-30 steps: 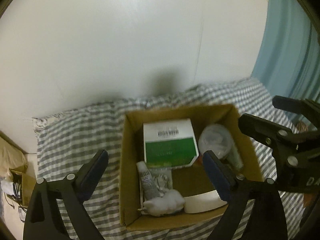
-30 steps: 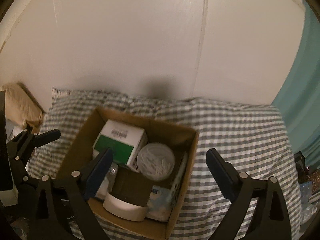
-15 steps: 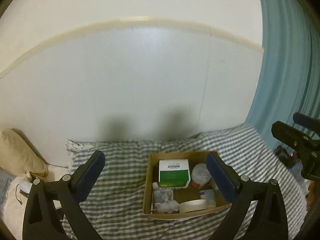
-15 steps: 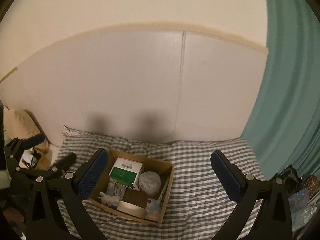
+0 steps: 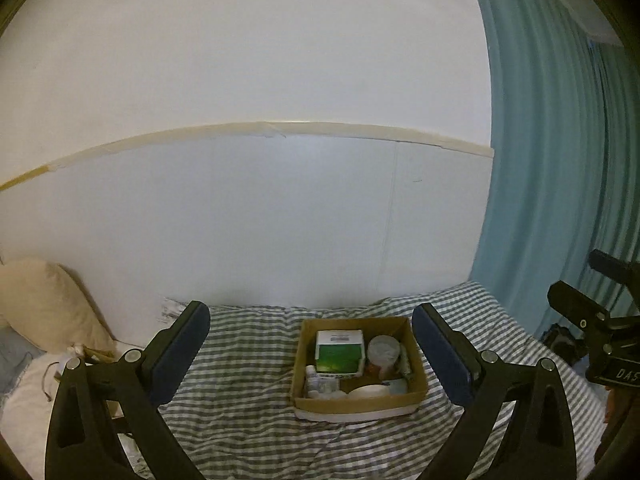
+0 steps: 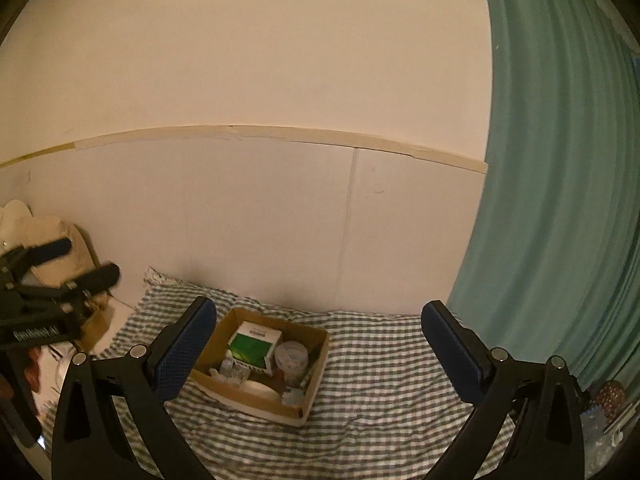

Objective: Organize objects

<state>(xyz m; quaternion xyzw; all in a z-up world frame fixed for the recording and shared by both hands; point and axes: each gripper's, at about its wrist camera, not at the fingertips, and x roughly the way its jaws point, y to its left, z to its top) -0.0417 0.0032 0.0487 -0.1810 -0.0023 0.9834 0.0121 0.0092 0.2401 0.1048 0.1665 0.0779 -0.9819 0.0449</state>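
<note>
Right wrist only: floor clutter (image 6: pixel 608 404) beside curtain (image 6: pixel 560 200).

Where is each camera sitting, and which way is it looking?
Left wrist: sits on the left claw, looking forward and down at the cardboard box on the striped bed cover; its own open fingers show, plus the right claw at the right edge.
Right wrist: sits on the right claw, looking at the same box from further right; the left claw shows at the left edge.
Both share the box, the cover, the wall and the curtain.
</note>
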